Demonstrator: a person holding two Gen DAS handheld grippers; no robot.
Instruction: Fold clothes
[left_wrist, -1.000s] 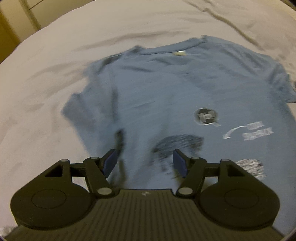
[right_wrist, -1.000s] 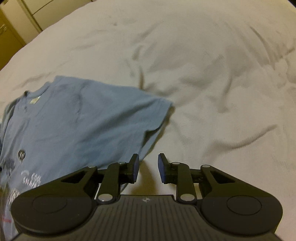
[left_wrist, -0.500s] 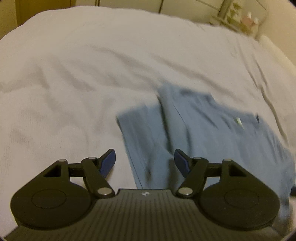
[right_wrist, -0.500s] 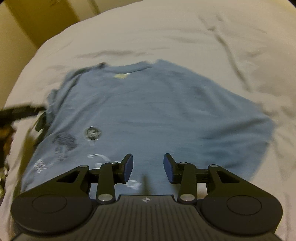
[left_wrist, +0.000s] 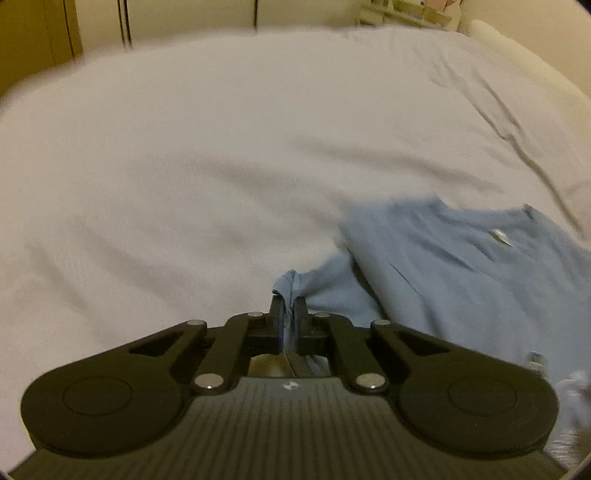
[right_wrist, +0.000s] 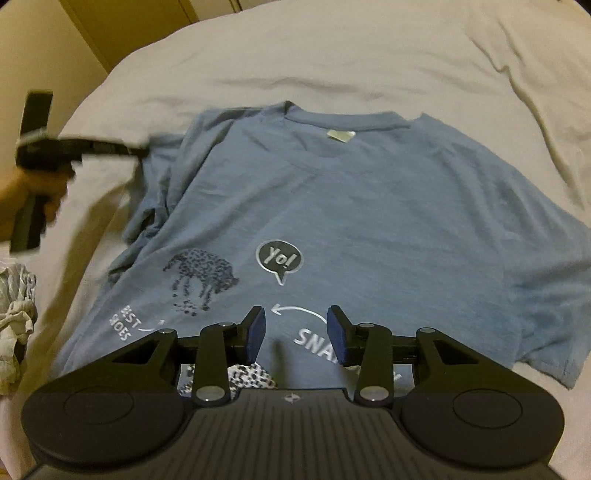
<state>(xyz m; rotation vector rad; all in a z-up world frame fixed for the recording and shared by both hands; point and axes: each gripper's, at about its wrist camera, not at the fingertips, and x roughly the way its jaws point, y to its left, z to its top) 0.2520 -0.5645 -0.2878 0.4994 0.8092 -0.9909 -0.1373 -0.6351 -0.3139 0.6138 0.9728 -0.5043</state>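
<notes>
Our left claw (left_wrist: 289, 306), apart a second ago, now clamps the shirt's (right_wrist: 369, 206) sleeve (left_wrist: 295, 282) near the bed's (right_wrist: 332, 48) left edge for folding, our right claw (right_wrist: 295, 328) apart.

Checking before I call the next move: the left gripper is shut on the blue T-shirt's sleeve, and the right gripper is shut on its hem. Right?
Not quite. The left gripper is shut on the blue T-shirt's sleeve, as you say. But the right wrist view shows the right gripper open, its jaws apart over the shirt's printed front, holding nothing.
</notes>
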